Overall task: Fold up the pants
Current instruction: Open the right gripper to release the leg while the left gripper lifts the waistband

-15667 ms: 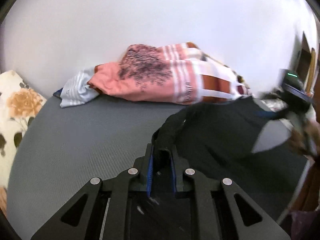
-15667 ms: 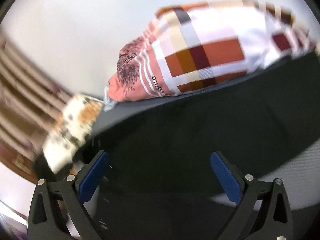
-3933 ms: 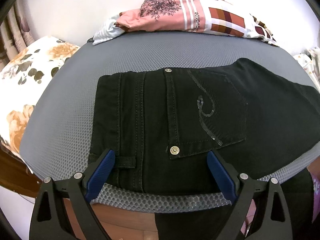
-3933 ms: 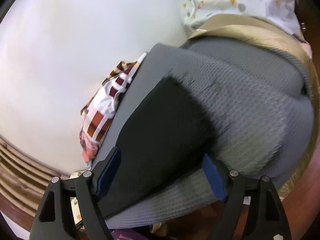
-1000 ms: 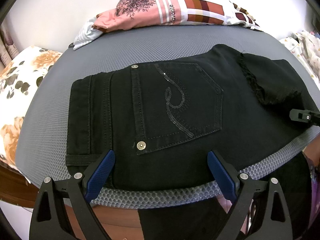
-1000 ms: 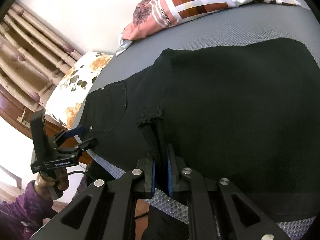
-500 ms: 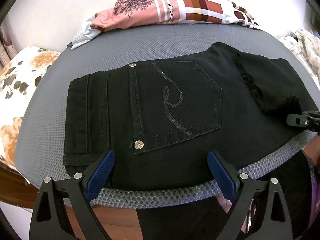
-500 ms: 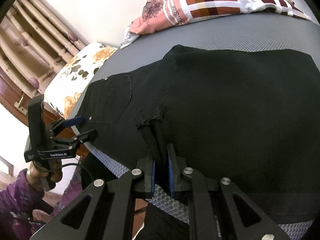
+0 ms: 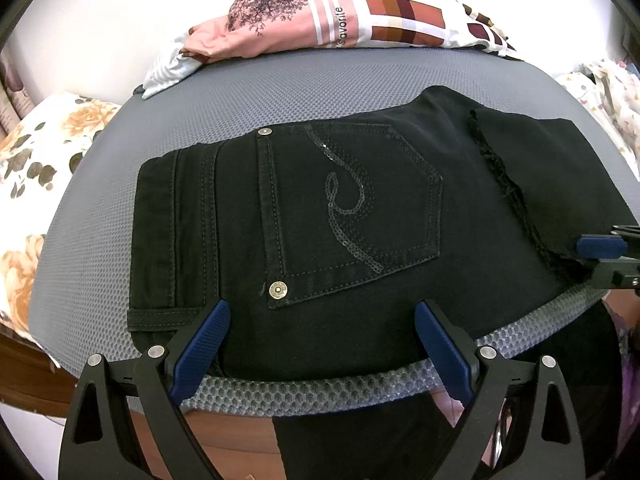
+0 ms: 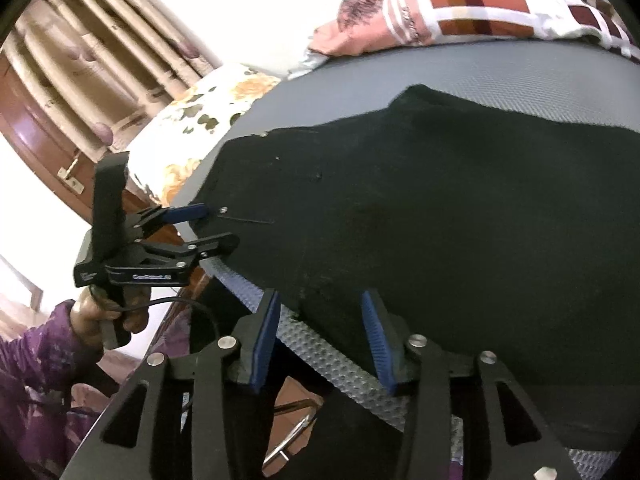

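Observation:
Black pants (image 9: 344,216) lie flat on a grey mesh surface (image 9: 280,92), back pocket up, with a frayed leg end (image 9: 532,168) folded over at the right. They also show in the right wrist view (image 10: 460,200). My left gripper (image 9: 320,340) is open and empty at the near edge, over the waistband side. It also shows in the right wrist view (image 10: 212,228). My right gripper (image 10: 320,340) is open at the near edge of the folded leg, holding nothing. It also shows in the left wrist view (image 9: 600,256) at the far right.
A pink and checked cloth pile (image 9: 340,20) lies at the far edge of the surface. A floral pillow (image 9: 36,148) sits to the left. A patterned white cloth (image 9: 612,92) lies at the far right. Curtains (image 10: 100,40) hang at the left of the right wrist view.
My right gripper has opened and let go of the frayed leg end, which now lies on the pants. The left gripper has barely moved.

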Tool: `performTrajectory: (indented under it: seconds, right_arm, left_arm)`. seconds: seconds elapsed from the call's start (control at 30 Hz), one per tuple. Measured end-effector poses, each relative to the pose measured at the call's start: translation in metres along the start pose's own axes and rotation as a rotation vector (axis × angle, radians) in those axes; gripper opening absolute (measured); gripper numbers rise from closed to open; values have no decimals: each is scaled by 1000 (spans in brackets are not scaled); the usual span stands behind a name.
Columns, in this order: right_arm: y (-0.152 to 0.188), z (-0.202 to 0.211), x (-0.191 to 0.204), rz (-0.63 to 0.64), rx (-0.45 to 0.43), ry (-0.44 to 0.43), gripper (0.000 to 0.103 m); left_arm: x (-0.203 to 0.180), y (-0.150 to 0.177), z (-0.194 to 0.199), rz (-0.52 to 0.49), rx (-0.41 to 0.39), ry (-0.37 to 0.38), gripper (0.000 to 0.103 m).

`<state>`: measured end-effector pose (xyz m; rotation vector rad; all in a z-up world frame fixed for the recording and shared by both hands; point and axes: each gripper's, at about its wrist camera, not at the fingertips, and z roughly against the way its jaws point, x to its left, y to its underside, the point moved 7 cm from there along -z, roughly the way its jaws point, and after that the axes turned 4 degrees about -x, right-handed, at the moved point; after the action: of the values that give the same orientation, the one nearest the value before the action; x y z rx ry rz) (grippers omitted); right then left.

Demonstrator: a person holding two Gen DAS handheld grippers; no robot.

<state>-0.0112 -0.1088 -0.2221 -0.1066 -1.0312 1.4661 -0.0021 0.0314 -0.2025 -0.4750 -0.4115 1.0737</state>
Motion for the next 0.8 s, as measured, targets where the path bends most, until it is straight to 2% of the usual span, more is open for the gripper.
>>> performTrajectory:
  seconds: [0.1, 0.17, 0.27, 0.33, 0.47, 0.6, 0.7, 0.77, 0.8]
  right_arm:
    - [-2, 13, -4, -67, -41, -71, 41]
    - [-5, 24, -15, -117, -79, -70, 41]
    - [-8, 36, -33, -180, -121, -51, 34]
    - [-9, 37, -35, -174, -122, -31, 29]
    - [-4, 18, -10, -48, -59, 6, 23]
    - [8, -11, 7, 109, 32, 114, 21]
    - [2, -9, 12, 123, 13, 111, 21]
    - [-6, 2, 14, 96, -52, 77, 21]
    - [-9, 8, 15, 83, -82, 68, 22]
  left_arm:
    - [0, -1, 2, 0, -8, -2, 93]
    - [2, -3, 5, 2, -18, -3, 93]
    - [5, -6, 11, 21, -35, 4, 93]
    - [10, -10, 17, 46, -47, 15, 93]
    - [32, -17, 31, 157, -62, 52, 93]
    - [78, -18, 47, 347, -59, 99, 93]
    - [111, -8, 56, 462, -57, 149, 93]
    - [131, 4, 59, 521, -38, 193, 93]
    - [140, 13, 58, 564, -18, 243, 93]
